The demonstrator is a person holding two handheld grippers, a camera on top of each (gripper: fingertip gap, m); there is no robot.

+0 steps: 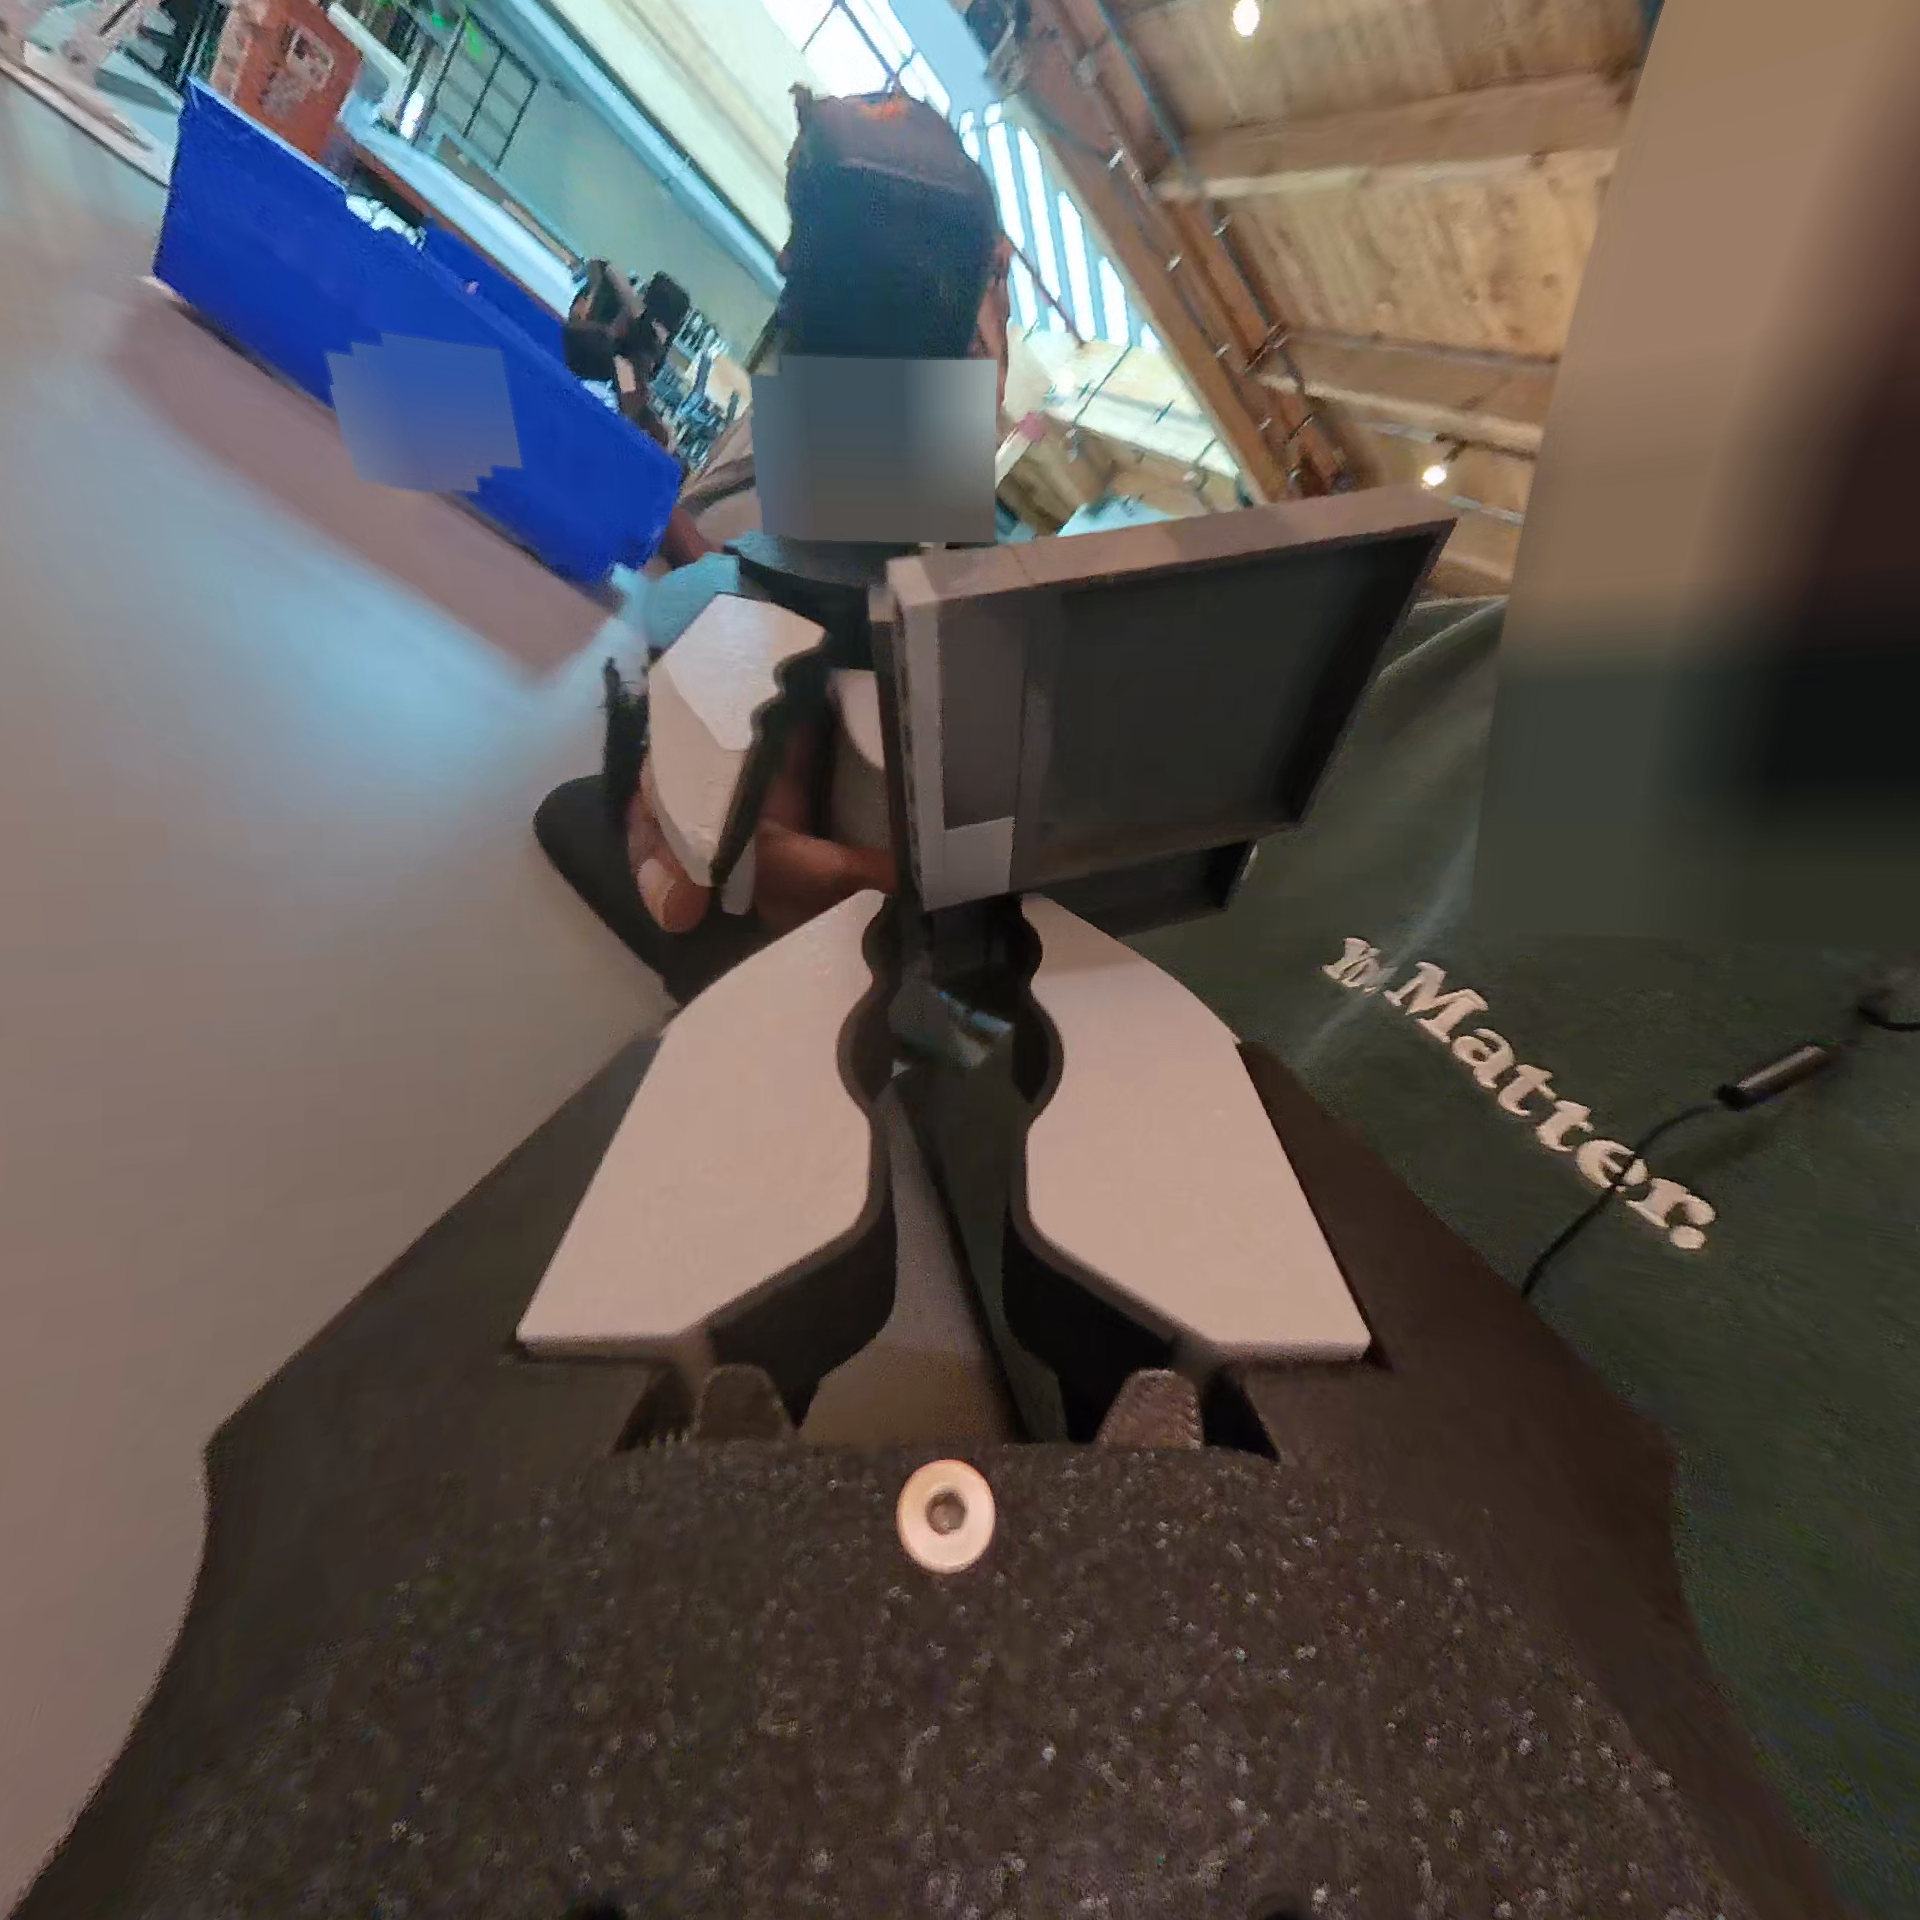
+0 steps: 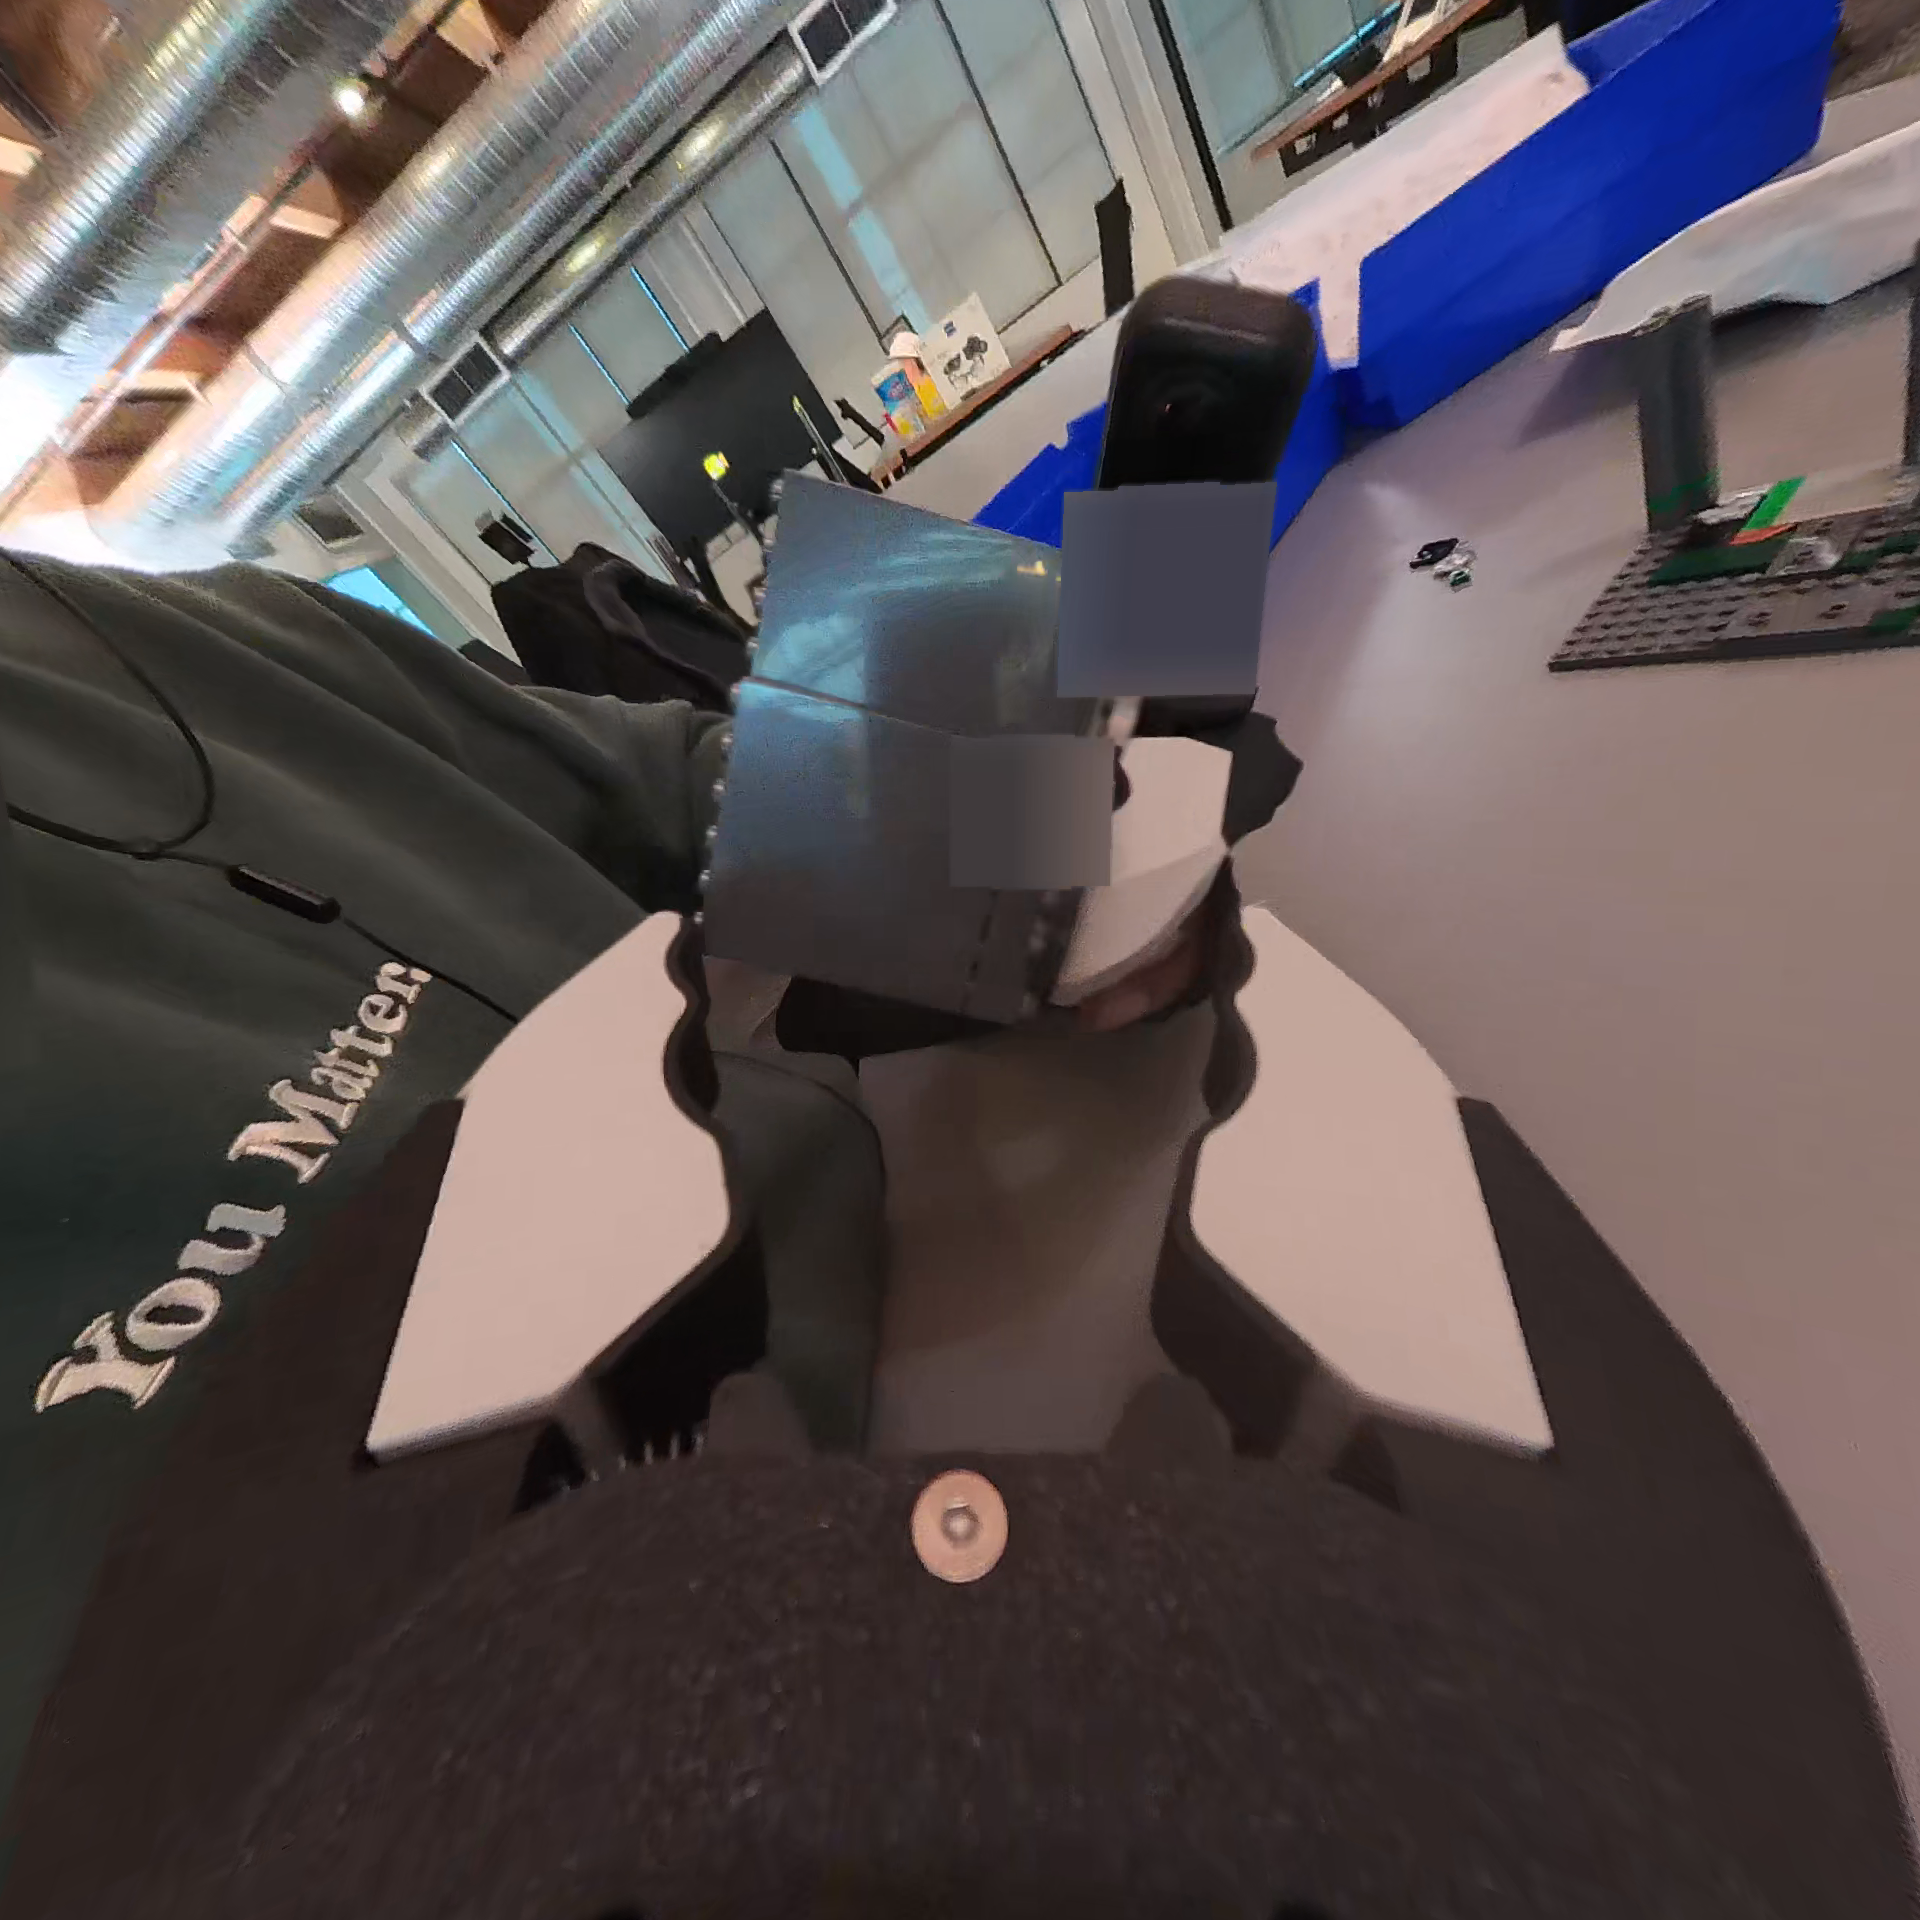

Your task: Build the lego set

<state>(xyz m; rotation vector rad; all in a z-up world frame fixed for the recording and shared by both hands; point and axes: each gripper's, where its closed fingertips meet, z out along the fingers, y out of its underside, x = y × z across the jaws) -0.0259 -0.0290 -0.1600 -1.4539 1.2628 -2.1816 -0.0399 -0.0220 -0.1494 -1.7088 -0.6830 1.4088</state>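
Observation:
My left gripper [image 1: 951, 940] is shut on the lower stem of a grey lego panel assembly [image 1: 1143, 707] and holds it up in the air, tilted. In the right wrist view the same panel [image 2: 862, 790] shows its smooth shiny face, with the left gripper [image 2: 1143, 883] behind it. My right gripper [image 2: 961, 935] is open, its fingertips on either side of the panel's lower edge; I cannot tell whether they touch it. It also shows in the left wrist view [image 1: 748, 748], to the left of the panel, with a hand behind it.
A dark grey baseplate [image 2: 1714, 613] with green pieces and tall grey columns [image 2: 1673, 416] sits on the grey table [image 2: 1455, 987] at the right. Small loose pieces [image 2: 1439, 556] lie near it. A blue bin [image 2: 1558, 208] stands behind. A person's green sweatshirt [image 2: 312, 831] is close by. The tips of both grippers are at nearly the same place.

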